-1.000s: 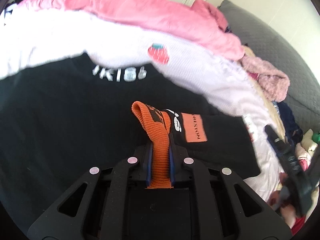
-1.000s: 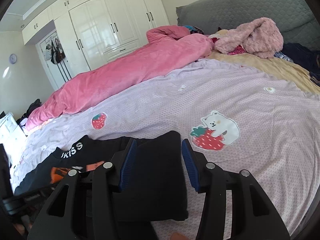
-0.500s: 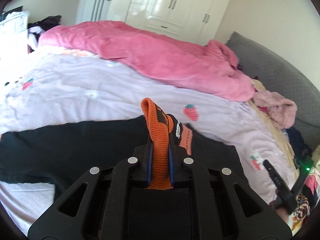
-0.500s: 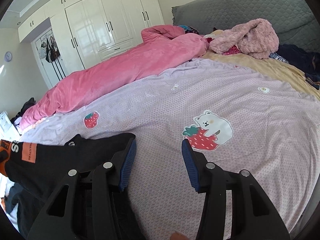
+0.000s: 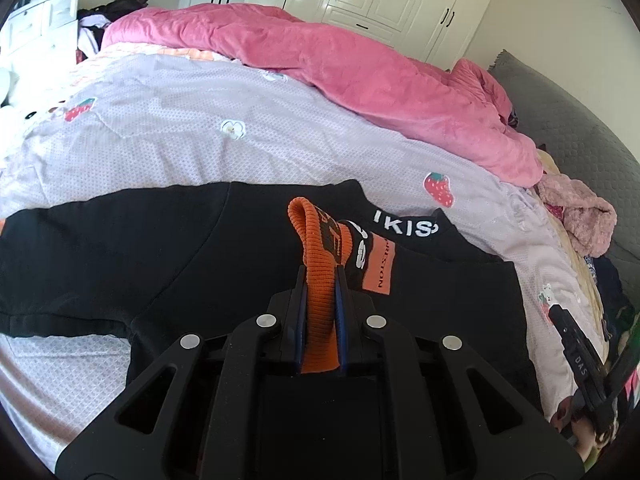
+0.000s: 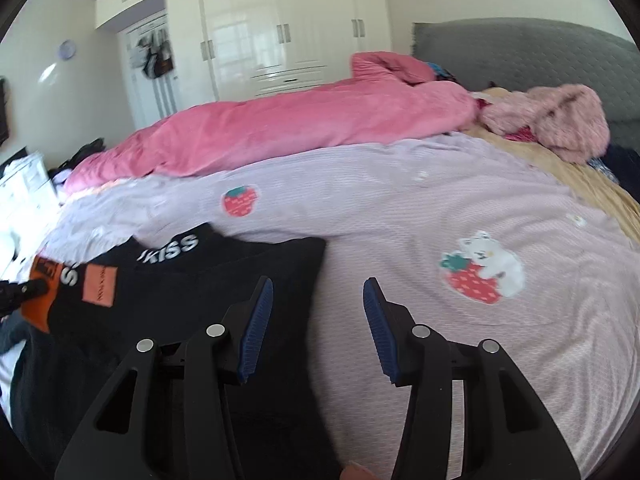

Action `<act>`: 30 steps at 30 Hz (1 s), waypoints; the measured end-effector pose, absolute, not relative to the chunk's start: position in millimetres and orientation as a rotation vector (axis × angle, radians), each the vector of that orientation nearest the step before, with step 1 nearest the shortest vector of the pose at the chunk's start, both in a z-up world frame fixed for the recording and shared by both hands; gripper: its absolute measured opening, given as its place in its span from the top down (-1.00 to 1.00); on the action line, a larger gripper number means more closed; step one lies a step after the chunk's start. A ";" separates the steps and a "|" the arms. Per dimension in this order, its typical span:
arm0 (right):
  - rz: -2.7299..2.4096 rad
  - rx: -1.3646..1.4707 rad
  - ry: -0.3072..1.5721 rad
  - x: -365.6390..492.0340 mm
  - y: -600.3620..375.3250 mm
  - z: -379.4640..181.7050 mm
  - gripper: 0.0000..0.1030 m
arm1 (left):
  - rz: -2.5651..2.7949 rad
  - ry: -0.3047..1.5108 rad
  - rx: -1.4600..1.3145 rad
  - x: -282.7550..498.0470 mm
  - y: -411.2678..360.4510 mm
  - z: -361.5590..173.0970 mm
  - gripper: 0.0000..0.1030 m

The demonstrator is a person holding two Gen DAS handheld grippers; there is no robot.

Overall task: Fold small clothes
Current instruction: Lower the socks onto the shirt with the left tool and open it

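A black sweatshirt (image 5: pixel 120 264) with a white-lettered collar lies spread on the lilac bedspread (image 5: pixel 200 136). My left gripper (image 5: pixel 320 280) is shut on its orange ribbed cuff (image 5: pixel 316 240), holding the sleeve with an orange patch (image 5: pixel 378 268) over the body of the garment. In the right wrist view the sweatshirt (image 6: pixel 208 288) lies at the lower left, with the cuff (image 6: pixel 40 304) at the far left. My right gripper (image 6: pixel 318 292) is open and empty, hovering over the garment's right edge.
A pink duvet (image 5: pixel 320 52) runs along the far side of the bed. A fluffy pink garment (image 6: pixel 560 124) and other clothes lie near the grey headboard (image 6: pixel 520 56). White wardrobes (image 6: pixel 280 32) stand behind. The right gripper's body (image 5: pixel 580 364) shows at the lower right of the left wrist view.
My left gripper has carried the cuff and sleeve across and lowered it over the sweatshirt's body. My right gripper stays open and has shifted back over the garment's edge.
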State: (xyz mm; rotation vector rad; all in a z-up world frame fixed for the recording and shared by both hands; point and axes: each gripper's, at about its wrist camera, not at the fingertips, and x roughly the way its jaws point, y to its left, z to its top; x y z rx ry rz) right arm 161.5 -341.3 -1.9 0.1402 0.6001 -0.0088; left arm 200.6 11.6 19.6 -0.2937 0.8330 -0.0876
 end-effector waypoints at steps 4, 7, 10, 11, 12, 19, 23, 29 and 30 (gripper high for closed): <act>0.066 0.087 0.638 164.7 -317.0 -10.2 0.11 | -0.073 0.843 -0.300 199.8 16.6 15.9 0.87; 0.081 0.074 0.649 165.3 -311.9 -11.7 0.08 | -0.059 0.837 -0.300 198.0 21.5 17.4 0.86; 0.080 0.081 0.650 164.7 -312.3 -11.8 0.01 | -0.049 0.824 -0.302 195.2 25.9 20.3 0.86; 0.080 0.083 0.651 164.4 -312.4 -12.3 0.01 | -0.048 0.819 -0.300 194.1 26.1 21.4 0.86; 0.080 0.083 0.652 164.3 -312.6 -12.4 0.01 | -0.048 0.816 -0.292 193.0 24.6 22.4 0.86; 0.115 0.044 0.663 163.7 -299.9 -16.2 0.01 | -0.092 0.861 -0.215 197.1 -1.5 14.1 0.86; 0.161 0.025 0.682 162.9 -288.7 -19.7 0.01 | -0.074 0.947 -0.169 203.6 -8.5 -8.6 0.80; 0.186 0.020 0.696 163.4 -279.5 -22.6 0.01 | -0.068 0.979 -0.159 201.4 -5.4 -27.7 0.79; 0.185 0.017 0.694 163.0 -278.7 -22.5 0.01 | -0.069 0.978 -0.160 200.9 -5.2 -27.4 0.79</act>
